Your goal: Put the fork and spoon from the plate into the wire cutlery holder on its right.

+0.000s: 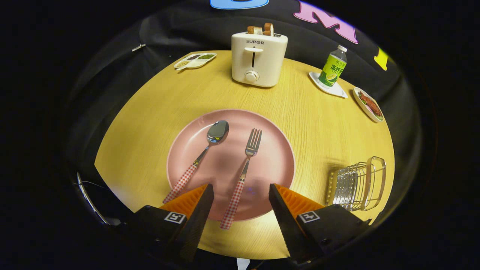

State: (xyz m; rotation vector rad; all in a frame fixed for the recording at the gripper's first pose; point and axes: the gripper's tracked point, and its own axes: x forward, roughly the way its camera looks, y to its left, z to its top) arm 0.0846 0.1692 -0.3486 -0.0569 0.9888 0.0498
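Note:
A pink plate (273,150) lies on the round wooden table just ahead of my fingers. On it rest a spoon (204,152) on the left and a fork (245,165) on the right, both with red-and-white checked handles. The fork's handle end reaches over the plate's near rim into the gap between my fingers. My gripper (240,189) is open, hovering above the plate's near edge and touching neither piece. The wire cutlery holder (358,183) stands to the right of the plate, beside my right finger.
A white toaster (258,58) with bread in it stands beyond the plate. A divided dish (195,60) sits at the far left. A green bottle (333,67) on a white coaster and a small plate of food (369,104) sit at the far right.

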